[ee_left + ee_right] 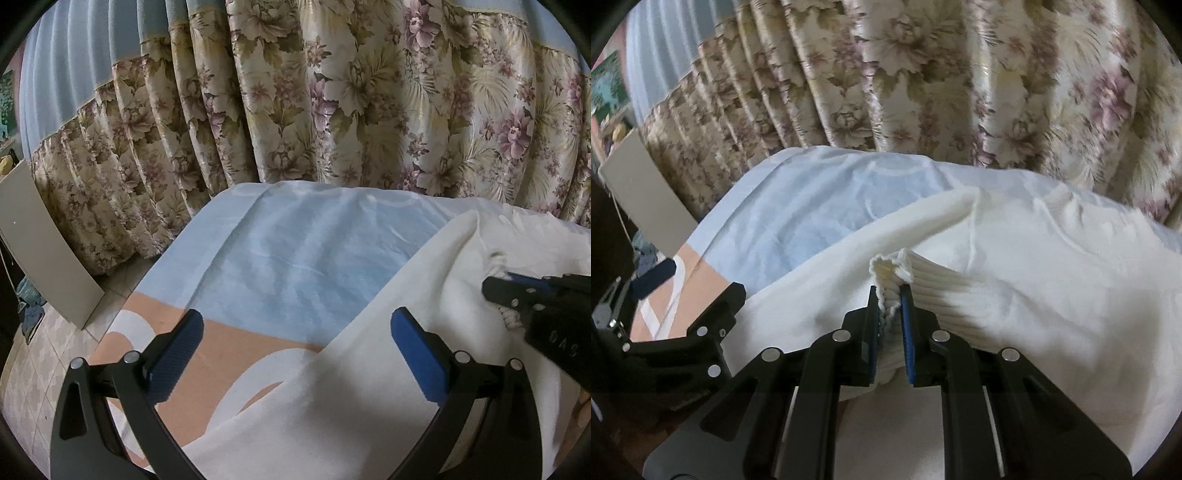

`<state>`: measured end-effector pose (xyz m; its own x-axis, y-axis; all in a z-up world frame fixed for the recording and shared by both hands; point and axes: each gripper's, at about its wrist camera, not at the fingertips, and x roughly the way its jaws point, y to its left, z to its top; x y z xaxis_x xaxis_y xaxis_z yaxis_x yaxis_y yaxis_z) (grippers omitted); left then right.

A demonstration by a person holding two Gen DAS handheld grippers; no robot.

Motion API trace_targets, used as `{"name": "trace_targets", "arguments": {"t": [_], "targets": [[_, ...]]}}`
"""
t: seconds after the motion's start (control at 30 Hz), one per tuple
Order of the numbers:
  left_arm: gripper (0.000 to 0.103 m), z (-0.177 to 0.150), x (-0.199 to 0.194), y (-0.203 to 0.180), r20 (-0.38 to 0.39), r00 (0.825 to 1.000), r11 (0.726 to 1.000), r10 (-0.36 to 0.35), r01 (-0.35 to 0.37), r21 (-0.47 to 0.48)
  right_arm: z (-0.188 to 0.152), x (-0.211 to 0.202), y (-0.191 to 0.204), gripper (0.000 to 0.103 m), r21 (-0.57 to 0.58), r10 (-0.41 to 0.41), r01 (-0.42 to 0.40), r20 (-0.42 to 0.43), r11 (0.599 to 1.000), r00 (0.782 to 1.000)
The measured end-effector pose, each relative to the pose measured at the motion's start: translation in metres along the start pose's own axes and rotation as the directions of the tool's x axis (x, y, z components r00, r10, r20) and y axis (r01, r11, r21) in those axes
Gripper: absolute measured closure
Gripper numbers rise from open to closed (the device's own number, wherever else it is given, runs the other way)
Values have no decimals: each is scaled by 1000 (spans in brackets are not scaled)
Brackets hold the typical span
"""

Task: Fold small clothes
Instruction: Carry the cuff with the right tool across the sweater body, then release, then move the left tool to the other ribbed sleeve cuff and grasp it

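The white knit garment (1015, 295) lies spread on the bed (295, 258), ahead of and beneath both grippers. Its ribbed cuff (905, 273) is pinched between the closed jaws of the right gripper (889, 295) — the sleeve is drawn up from the body. The left gripper (295, 328) is held wide open over the garment's edge, holding nothing. The sleeve is best carried across the body with light tension kept, and the edge pinned by the left gripper so nothing drags.
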<state>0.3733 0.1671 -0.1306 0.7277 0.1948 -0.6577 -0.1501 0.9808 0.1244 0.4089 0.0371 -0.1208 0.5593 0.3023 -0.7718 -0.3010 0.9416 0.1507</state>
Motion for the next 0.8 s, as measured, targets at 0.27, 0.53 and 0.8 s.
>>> {"name": "trace_targets", "arguments": {"t": [0.27, 0.53, 0.8], "targets": [[2, -3, -6, 7, -2, 1000, 999, 25, -25, -23, -3, -3, 8, 79, -27, -10, 9, -8, 1000, 1000], [2, -4, -24, 24, -16, 999, 997, 38, -39, -64, -6, -38, 4, 13, 53, -93, 89, 90, 995, 992], [2, -33, -70, 46, -10, 1000, 997, -5, 4, -78, -32, -77, 21, 13, 58, -96, 90, 94, 994, 991]]}}
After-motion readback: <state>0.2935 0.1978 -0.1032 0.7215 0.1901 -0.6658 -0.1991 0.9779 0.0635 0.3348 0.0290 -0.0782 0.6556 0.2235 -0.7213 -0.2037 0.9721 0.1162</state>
